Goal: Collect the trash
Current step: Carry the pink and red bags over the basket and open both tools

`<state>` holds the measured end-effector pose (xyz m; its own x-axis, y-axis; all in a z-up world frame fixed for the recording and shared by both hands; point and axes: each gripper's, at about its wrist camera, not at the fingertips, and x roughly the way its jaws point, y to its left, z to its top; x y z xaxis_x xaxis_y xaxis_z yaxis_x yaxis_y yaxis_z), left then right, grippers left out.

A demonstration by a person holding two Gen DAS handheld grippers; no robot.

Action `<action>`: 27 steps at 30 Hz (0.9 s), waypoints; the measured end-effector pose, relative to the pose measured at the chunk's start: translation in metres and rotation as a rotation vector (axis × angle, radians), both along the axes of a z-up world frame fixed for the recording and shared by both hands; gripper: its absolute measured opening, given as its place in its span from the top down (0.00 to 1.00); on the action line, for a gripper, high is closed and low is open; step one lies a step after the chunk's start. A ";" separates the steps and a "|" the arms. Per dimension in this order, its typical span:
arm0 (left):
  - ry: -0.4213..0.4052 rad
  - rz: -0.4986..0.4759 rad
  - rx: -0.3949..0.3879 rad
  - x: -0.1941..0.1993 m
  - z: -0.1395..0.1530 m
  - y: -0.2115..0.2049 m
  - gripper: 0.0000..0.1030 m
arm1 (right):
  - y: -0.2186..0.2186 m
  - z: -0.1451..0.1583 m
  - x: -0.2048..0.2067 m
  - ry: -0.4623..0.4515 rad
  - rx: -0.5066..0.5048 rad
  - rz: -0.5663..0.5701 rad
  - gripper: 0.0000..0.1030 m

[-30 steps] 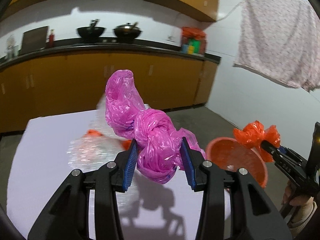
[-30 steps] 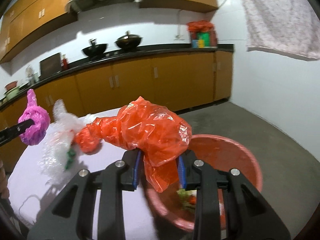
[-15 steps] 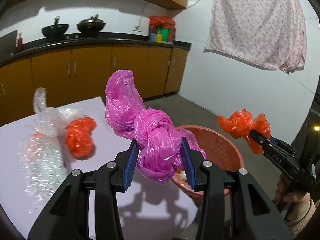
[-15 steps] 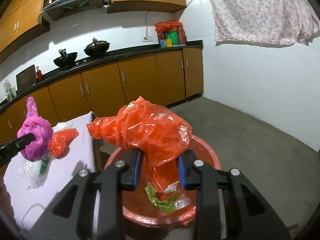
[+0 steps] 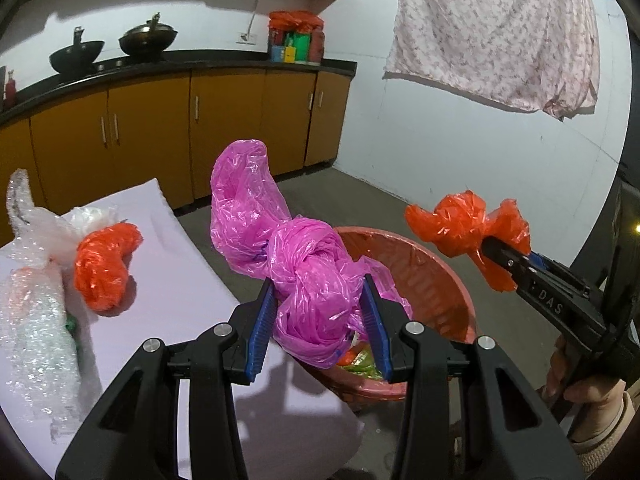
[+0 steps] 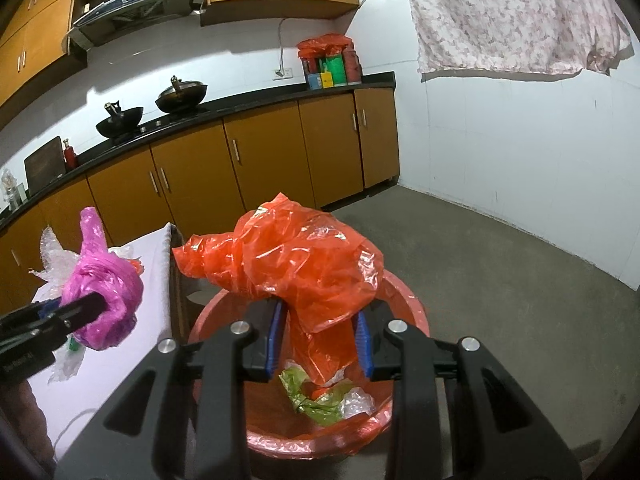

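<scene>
Two bags gripped: my left tool [image 5: 318,322] clamps the pink bag [image 5: 308,272], my right tool [image 6: 320,338] pinches the orange bag [image 6: 296,268] above the basin [image 6: 400,292].

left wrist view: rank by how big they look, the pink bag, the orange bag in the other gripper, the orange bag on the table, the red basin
1. red basin, partly hidden
2. pink bag, nearest the camera, so inflated
3 and 4. orange bag in the right gripper and orange bag on the table: look alike, not ranked

Two woks [image 6: 154,110] on dark counter [image 6: 256,102], wooden cabinets [image 6: 260,160], patterned cloth [image 6: 508,16], possibly a sheet
</scene>
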<state>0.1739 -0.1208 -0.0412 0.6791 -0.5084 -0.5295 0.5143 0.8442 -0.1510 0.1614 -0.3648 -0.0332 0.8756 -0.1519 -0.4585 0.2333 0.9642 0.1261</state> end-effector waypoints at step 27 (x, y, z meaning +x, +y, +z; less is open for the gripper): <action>0.083 -0.089 0.058 0.027 -0.034 -0.061 0.45 | -0.028 -0.015 0.026 -0.004 0.079 -0.033 0.58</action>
